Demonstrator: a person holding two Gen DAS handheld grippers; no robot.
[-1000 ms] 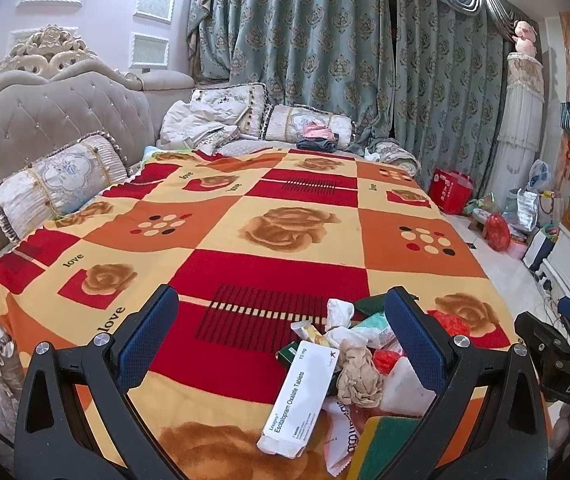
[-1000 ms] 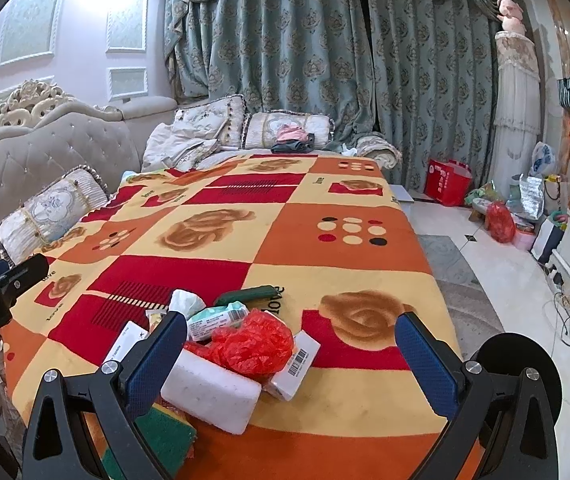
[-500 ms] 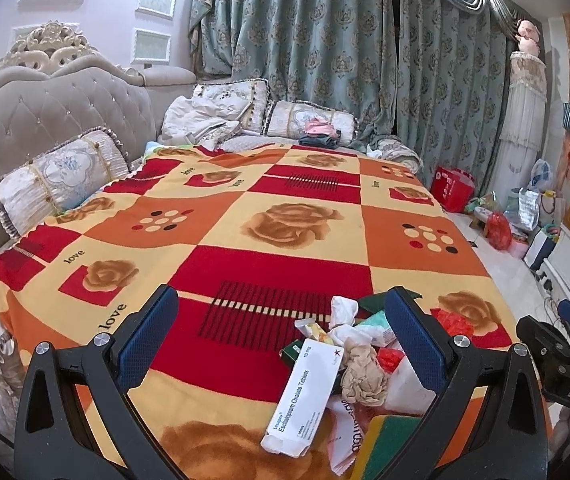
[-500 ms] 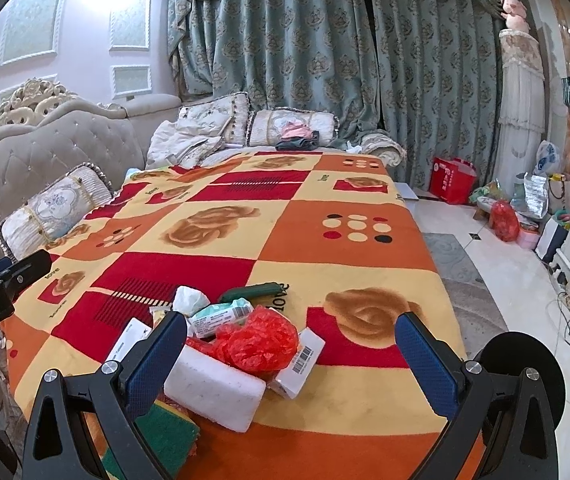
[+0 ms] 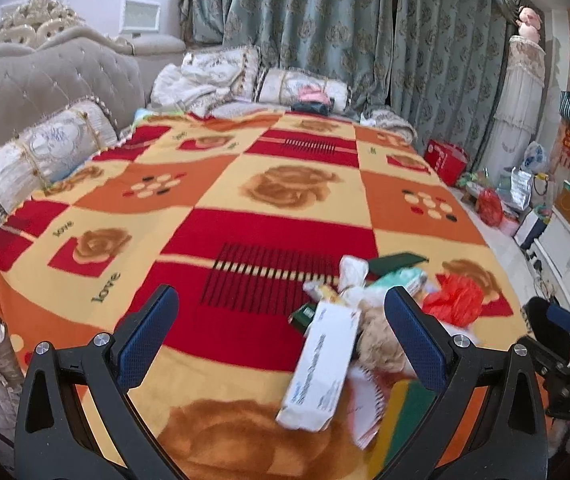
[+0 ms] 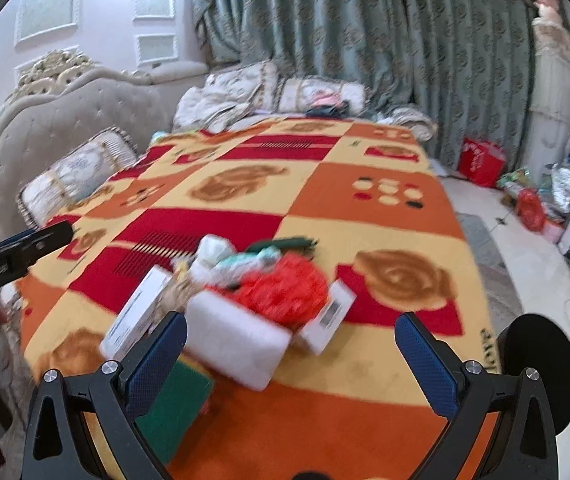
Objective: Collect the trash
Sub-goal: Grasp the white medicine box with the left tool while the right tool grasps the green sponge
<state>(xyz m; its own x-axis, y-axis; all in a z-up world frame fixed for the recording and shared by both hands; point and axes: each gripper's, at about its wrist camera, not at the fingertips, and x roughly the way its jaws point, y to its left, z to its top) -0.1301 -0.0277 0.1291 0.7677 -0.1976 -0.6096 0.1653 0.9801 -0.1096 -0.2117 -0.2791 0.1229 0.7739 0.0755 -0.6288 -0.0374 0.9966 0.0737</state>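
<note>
While both claws gape empty above the bed (image 5: 285, 236), the trash pile (image 6: 261, 296) sits near its foot edge; best start with the left claw (image 5: 281, 332) on the white box (image 5: 321, 364). Only the right claw (image 6: 289, 356) view shows the white foam block (image 6: 237, 340).

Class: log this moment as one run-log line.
left claw open | right claw open | trash pile on bed, untouched
</note>
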